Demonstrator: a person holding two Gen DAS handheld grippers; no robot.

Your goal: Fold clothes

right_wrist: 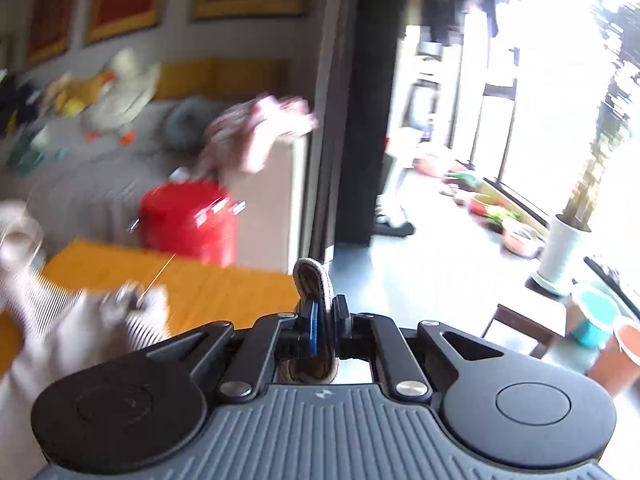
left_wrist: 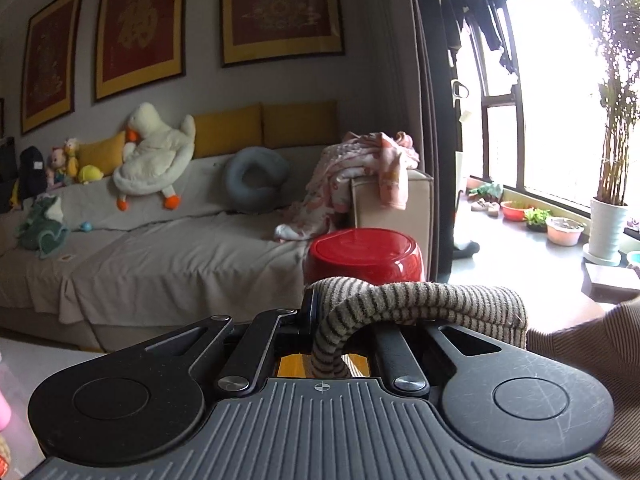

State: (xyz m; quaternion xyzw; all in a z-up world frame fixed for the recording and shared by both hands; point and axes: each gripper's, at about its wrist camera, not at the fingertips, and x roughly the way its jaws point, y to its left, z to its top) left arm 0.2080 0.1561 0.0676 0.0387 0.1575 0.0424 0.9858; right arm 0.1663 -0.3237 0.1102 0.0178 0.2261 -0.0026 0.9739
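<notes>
Both your claws are clamped on the striped garment (left_wrist: 420, 300): the left gripper (left_wrist: 320, 312) pinches a bunched fold that trails off rightward, the right gripper (right_wrist: 324, 320) an edge, above the yellow table (right_wrist: 224, 284).

Window (left_wrist: 560, 92) glare; right-wrist view motion-blurred.

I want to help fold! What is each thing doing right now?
Left gripper: shut on the striped garment.
Right gripper: shut on a striped fabric edge.
Red stool: upright beside the sofa.
Pink clothes: unfolded, heaped over the sofa arm.
</notes>
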